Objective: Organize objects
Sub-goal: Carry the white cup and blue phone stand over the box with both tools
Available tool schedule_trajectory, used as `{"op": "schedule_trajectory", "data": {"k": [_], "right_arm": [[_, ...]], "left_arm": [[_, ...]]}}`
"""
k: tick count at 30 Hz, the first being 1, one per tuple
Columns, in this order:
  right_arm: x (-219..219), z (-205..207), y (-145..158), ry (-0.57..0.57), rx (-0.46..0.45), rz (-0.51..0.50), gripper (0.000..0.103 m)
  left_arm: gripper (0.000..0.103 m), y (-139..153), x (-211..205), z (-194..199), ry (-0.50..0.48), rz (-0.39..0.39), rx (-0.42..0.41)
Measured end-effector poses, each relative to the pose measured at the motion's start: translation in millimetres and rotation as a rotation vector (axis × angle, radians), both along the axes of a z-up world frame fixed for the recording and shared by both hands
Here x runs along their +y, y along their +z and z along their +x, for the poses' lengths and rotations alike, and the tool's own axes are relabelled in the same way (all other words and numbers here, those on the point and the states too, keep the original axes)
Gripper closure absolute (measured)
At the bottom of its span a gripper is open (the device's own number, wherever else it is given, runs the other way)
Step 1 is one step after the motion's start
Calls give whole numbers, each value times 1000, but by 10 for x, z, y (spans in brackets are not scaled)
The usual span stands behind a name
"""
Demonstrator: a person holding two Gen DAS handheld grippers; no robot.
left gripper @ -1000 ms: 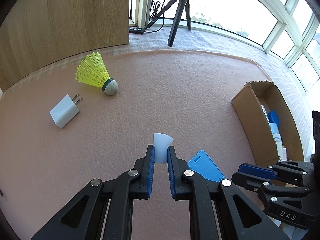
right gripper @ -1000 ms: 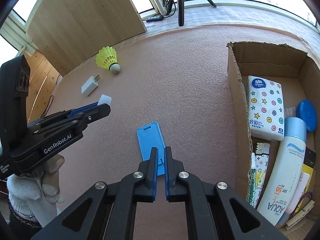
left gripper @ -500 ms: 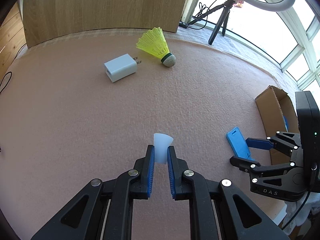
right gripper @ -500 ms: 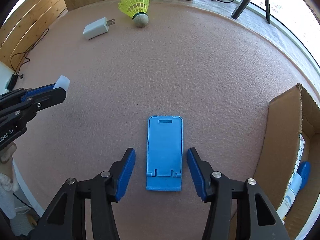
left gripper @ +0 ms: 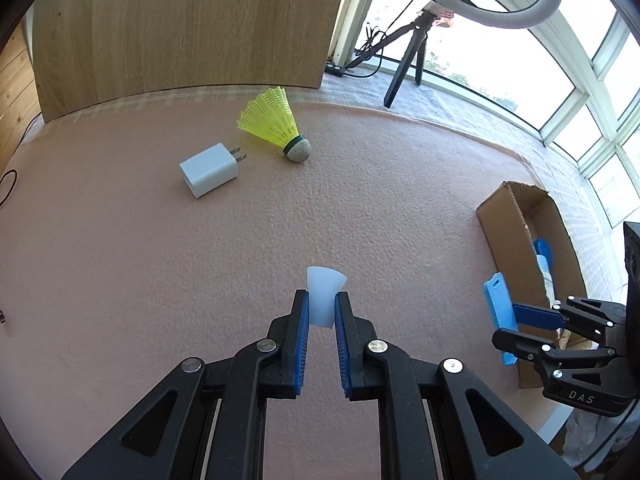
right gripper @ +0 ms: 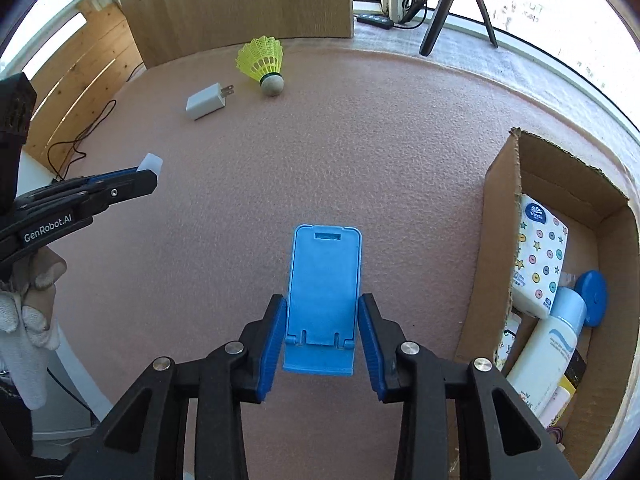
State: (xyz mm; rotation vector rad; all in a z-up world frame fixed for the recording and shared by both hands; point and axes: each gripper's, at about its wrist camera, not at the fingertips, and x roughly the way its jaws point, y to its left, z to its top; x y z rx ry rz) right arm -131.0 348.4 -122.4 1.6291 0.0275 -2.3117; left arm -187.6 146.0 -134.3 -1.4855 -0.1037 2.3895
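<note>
Pink mat (left gripper: 200, 280) covers the bench, and two grippers hang over its near side. The left gripper (left gripper: 321, 312) is clenched on a small white cap (left gripper: 323, 294), which sticks out past the blue pads (left gripper: 301, 336) and is clear of the mat. In the right wrist view the same gripper (right gripper: 140, 178) reaches in from the left edge with the cap (right gripper: 151, 163) at its tip, a gloved hand (right gripper: 28, 304) below it.

The right gripper (right gripper: 322, 336) has a blue phone stand (right gripper: 324, 292) between its pads (right gripper: 272, 344), and its jaws are closing on it; both pads lie against the stand's sides near its lipped end. From the left wrist view the stand (left gripper: 498, 312) is tilted on edge, lifted off the mat just beside the box, with the right gripper (left gripper: 520, 326) on it.

A cardboard box (right gripper: 496, 240) sits at the bench's right edge, open on top. In it lie a tissue pack (right gripper: 538, 256), a white bottle (right gripper: 548, 344) with a pale blue cap, and a blue round lid (right gripper: 596, 296), with other small things under them that I cannot make out.

Toward the far edge a white charger (left gripper: 210, 170) lies flat, prongs pointing at a yellow shuttlecock (left gripper: 276, 124) just beside it, apart from it. Behind the far edge stand a wooden board (left gripper: 180, 32) and a tripod (left gripper: 412, 52) with a ring light (left gripper: 532, 16).
</note>
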Motion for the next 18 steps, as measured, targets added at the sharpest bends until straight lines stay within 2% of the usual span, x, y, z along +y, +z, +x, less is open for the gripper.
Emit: {"op": "schedule_trajectory", "data": {"k": [3,10,18], "right_arm": [[233,121,187,-63,42,-25,70],[907,468,418,-228,102,-31,70],[1445,733,412,-339,115,-2,70]], "left_arm": [[90,71,282,6,-53,8,14],[90,159,1076,76,-203,28,32],[89,190,1909,206,-352,32,35]]}}
